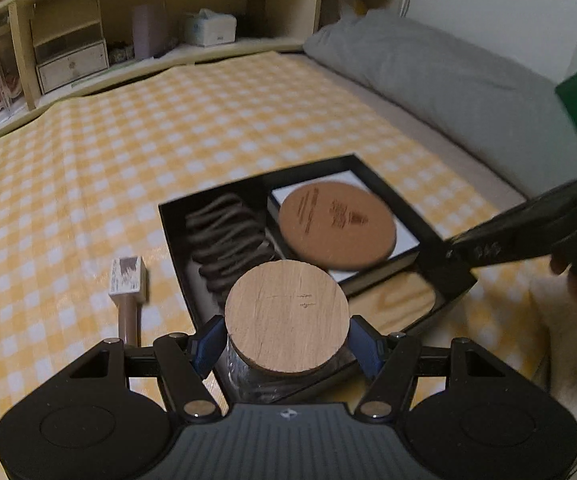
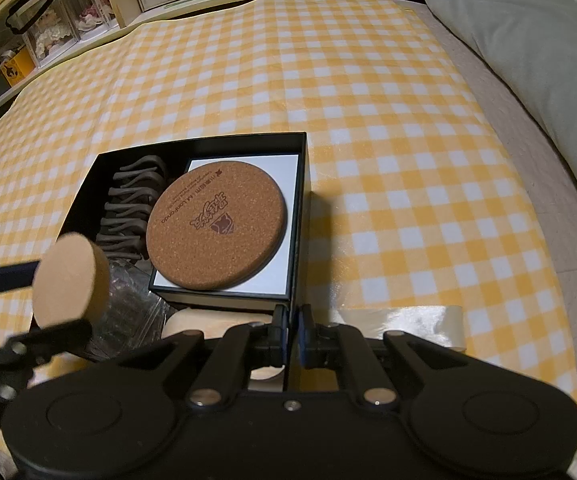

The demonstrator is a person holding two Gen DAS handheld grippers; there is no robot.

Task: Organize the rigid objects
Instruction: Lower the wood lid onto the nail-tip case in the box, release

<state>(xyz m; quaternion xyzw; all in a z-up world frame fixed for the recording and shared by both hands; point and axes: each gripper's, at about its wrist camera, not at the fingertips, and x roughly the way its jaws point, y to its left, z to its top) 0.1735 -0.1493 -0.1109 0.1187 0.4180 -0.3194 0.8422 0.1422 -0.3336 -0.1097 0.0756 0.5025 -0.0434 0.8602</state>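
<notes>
My left gripper (image 1: 286, 344) is shut on a clear jar with a round wooden lid (image 1: 286, 316), its blue pads on either side. In the right wrist view the jar (image 2: 70, 280) hangs tilted over the near left corner of a black box (image 2: 208, 140). The box (image 1: 256, 176) holds dark brown twisted pieces (image 1: 228, 236), a cork coaster (image 1: 336, 226) lying on a white flat box (image 1: 402, 236), and a pale wooden piece (image 1: 400, 296) in its near part. My right gripper (image 2: 293, 314) is shut on the box's right wall near the corner.
A small wooden stamp (image 1: 126, 280) lies on the yellow checked cloth (image 2: 368, 100) left of the box. A pale, glossy roll-like thing (image 2: 416, 324) lies right of my right gripper. A grey pillow (image 2: 528, 40) borders the cloth on the right, shelves (image 1: 128, 40) behind.
</notes>
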